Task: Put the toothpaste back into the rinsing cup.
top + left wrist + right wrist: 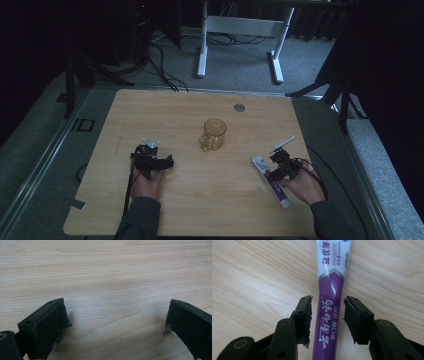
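The right hand-held gripper sits low over a long purple and white toothpaste tube that lies flat on the light wooden surface. Its two black jaws stand one on each side of the tube, about half open. There is a thin gap on both sides, so the pads are near the tube but do not squeeze it. In the high view the tube lies near the right edge of the surface, slanting toward the person, with the right hand-held gripper over its middle.

The left hand-held gripper is wide open. Nothing is between its jaws, just bare wood. In the high view the left hand-held gripper rests on the left side of the surface, well apart from the tube.

A clear yellow glass mug stands upright near the middle of the surface, between the two hands and a bit farther back.
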Available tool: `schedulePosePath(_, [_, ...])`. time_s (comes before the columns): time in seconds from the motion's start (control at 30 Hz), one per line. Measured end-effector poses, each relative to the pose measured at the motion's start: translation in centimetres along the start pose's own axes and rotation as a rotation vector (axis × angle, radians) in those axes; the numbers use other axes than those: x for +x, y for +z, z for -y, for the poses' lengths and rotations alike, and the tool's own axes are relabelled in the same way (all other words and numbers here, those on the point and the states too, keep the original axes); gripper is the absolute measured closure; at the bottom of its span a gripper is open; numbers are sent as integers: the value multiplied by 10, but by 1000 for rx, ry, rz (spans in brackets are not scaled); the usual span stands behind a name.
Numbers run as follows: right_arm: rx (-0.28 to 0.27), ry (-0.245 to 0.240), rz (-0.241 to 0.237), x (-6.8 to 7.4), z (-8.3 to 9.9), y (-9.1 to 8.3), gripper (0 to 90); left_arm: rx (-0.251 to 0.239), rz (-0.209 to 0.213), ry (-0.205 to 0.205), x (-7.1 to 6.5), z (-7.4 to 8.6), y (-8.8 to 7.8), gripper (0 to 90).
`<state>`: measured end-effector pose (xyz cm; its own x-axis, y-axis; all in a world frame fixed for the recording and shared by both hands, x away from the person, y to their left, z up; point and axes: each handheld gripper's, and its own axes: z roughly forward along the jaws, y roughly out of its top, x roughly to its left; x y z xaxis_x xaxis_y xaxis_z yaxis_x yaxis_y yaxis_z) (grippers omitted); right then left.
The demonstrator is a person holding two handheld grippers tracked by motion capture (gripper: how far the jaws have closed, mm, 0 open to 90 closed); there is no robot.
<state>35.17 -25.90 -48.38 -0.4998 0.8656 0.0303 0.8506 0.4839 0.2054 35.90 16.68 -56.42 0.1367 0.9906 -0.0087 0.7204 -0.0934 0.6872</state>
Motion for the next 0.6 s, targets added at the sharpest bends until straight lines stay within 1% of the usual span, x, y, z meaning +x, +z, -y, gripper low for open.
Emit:
schedulePosePath(0.3, [29, 0, -8, 0, 0, 6, 582, 0, 0, 0, 0, 0, 0, 28])
schedulePosePath(0.4, [35, -1, -14, 1, 1, 8, 588, 0, 0, 0, 0, 0, 0, 28])
schedulePosePath(0.6, [43, 4, -13, 0, 0, 11, 593, 0, 0, 0, 0, 0, 0, 28])
